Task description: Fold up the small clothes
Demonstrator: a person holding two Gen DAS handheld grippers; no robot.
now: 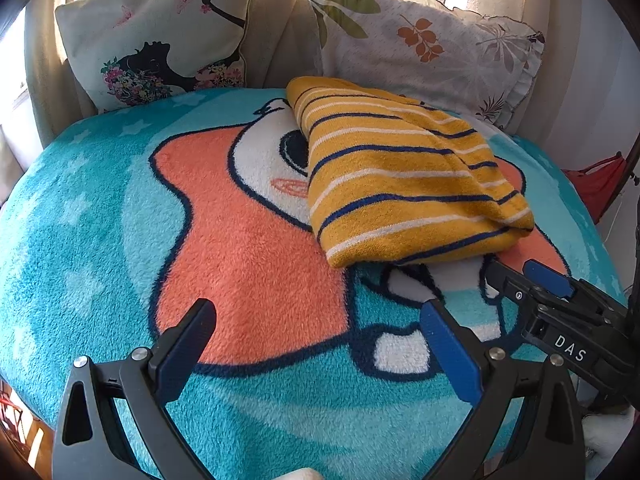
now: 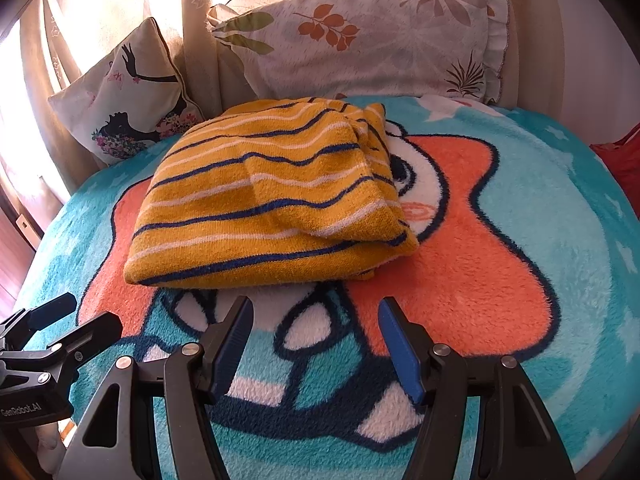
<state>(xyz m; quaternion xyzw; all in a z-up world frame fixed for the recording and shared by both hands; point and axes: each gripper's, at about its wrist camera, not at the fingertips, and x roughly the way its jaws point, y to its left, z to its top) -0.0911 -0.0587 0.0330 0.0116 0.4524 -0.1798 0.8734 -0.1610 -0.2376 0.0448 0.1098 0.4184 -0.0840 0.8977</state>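
Note:
A yellow knit garment with blue and white stripes [image 1: 404, 172] lies folded into a thick rectangle on the turquoise cartoon blanket [image 1: 100, 216]; it also shows in the right wrist view [image 2: 272, 192]. My left gripper [image 1: 316, 316] is open and empty, above the blanket in front of and to the left of the garment. My right gripper [image 2: 316, 320] is open and empty just in front of the garment's near edge; it also shows in the left wrist view [image 1: 516, 272]. The left gripper's fingers [image 2: 60, 320] show at the left of the right wrist view.
Two pillows lean at the back: one with a black silhouette print [image 1: 156, 36] and one with leaf print [image 1: 424, 48]. Beige curtains [image 2: 92, 20] hang behind. A red item [image 1: 600, 184] lies off the blanket's right edge. The blanket [image 2: 560, 240] curves down at its sides.

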